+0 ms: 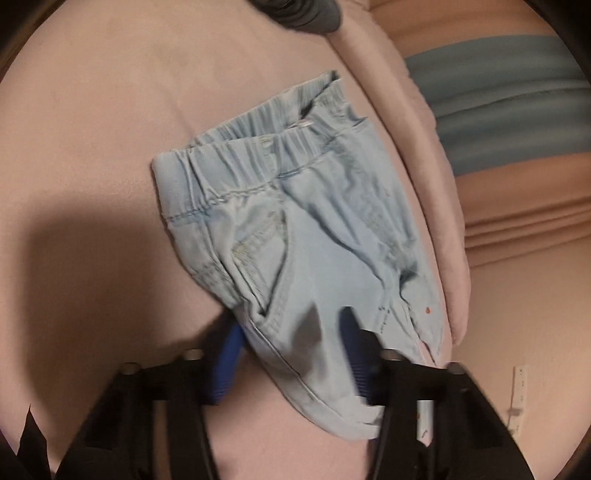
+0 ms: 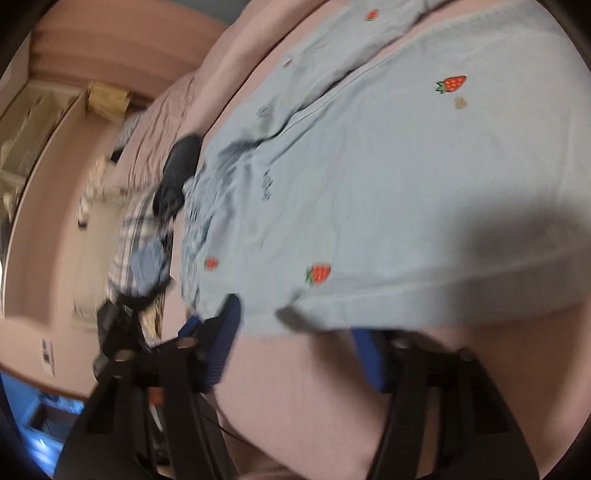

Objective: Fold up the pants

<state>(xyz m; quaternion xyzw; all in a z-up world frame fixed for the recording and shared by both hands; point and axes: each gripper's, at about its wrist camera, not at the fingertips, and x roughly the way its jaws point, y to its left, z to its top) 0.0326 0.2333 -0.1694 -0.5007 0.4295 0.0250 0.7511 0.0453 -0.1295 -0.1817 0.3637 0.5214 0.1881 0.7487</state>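
Note:
Light blue pants (image 1: pixel 295 206) lie on a pink bed sheet (image 1: pixel 92 129), elastic waistband toward the top of the left wrist view. My left gripper (image 1: pixel 291 325) is at the near side of the hip part; its blue pads (image 1: pixel 227 362) stand apart with a fold of the fabric filling the gap. In the right wrist view a wide stretch of the pants (image 2: pixel 406 166), stitched with small red strawberries, spreads over the bed. My right gripper (image 2: pixel 295 321) sits at the hem, which lies across its fingertips; the pads (image 2: pixel 221 347) are apart with bare sheet between them lower down.
The bed's rolled edge (image 1: pixel 424 184) runs just right of the pants, floor beyond it. A dark grey item (image 1: pixel 295 14) lies at the top. At the pants' far end a plaid sleeve (image 2: pixel 136 229) and a dark shape (image 2: pixel 177 170) show, blurred. Shelving (image 2: pixel 22 147) lines the wall.

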